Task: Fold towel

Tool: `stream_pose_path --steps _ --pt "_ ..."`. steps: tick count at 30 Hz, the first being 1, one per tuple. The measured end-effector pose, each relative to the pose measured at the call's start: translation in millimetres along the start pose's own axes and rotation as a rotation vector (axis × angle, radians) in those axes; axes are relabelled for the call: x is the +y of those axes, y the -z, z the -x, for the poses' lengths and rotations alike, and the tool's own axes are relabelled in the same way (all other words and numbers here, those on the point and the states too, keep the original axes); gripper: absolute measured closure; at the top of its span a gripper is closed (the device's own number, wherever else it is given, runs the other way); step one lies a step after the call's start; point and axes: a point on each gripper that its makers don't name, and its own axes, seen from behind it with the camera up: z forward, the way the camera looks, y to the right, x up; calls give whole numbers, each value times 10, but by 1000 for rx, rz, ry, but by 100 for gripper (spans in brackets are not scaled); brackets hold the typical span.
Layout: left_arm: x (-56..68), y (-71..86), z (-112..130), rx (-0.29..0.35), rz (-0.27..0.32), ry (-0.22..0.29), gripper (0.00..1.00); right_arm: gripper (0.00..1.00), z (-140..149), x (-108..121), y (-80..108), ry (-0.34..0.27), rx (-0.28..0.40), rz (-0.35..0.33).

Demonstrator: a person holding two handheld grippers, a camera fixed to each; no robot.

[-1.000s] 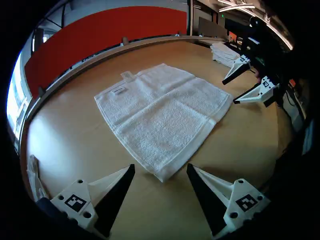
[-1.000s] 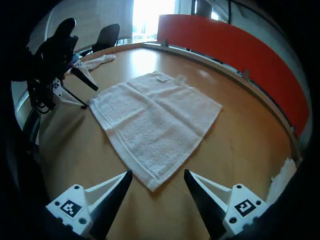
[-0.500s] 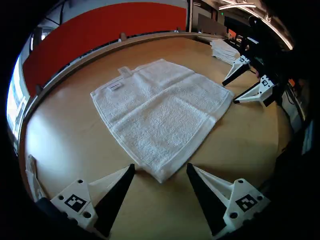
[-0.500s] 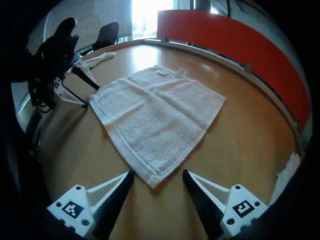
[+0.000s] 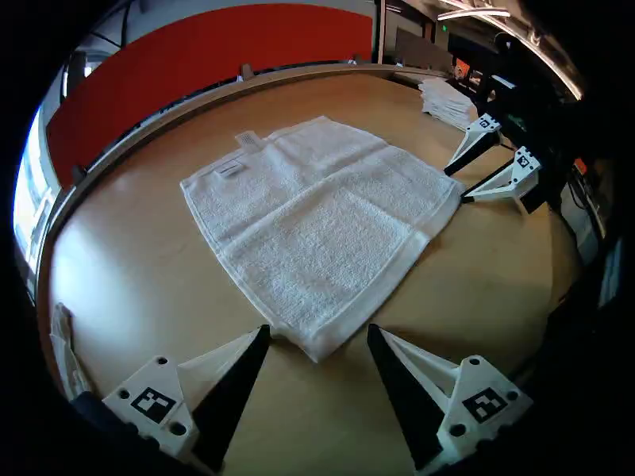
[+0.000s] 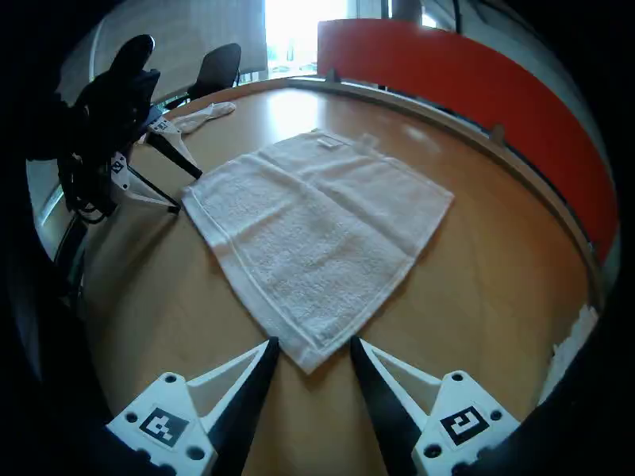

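**Towel flat mid-table, a gripper released at each of two opposite corners**

White towel (image 5: 317,226) lies flat on the wooden table (image 5: 135,262), roughly mid-table and turned corner-on to both cameras. Faint crease lines cross its ctr. A small tag (image 5: 250,141) sits at its far edge, on the side toward the red partition (image 5: 198,55).

L gripper (image 5: 315,332): released, fingers spread wide. Tips are low near the tabletop, one on either side of the towel's near corner. The corner sits btwn them w/ neither finger pressing on it. In the right gripper view the L gripper (image 6: 188,193) shows at the towel's left corner, tips apart and just beside the hem. What holds it is too dark to make out.

R gripper (image 6: 314,343): released too, w/ a narrower gap. Its tips flank the towel's near corner, close to both edges; can't tell if they touch the cloth. In the left gripper view the R gripper (image 5: 456,186) is at the towel's right corner, fingers apart.

Elsewhere:
- Stack of folded white towels (image 5: 444,99) at the table's far right, beyond the R gripper.
- Crumpled white cloth (image 6: 202,119) on the table beyond the L gripper.
- Dark chair (image 6: 218,67) past the table edge, w/ a bright window (image 6: 305,32) behind it.
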Motion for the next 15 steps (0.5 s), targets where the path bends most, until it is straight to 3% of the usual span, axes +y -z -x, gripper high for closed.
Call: stream_pose_path --steps 8,12,15 --pt "50 3 3 -5 0 1 24 55 -5 -18 -8 7 -2 -8" --pt "65 2 1 -10 1 1 32 71 -4 -15 -19 7 -4 -9" --pt "74 4 3 -13 1 2 39 75 -3 -11 -26 5 -4 -9"
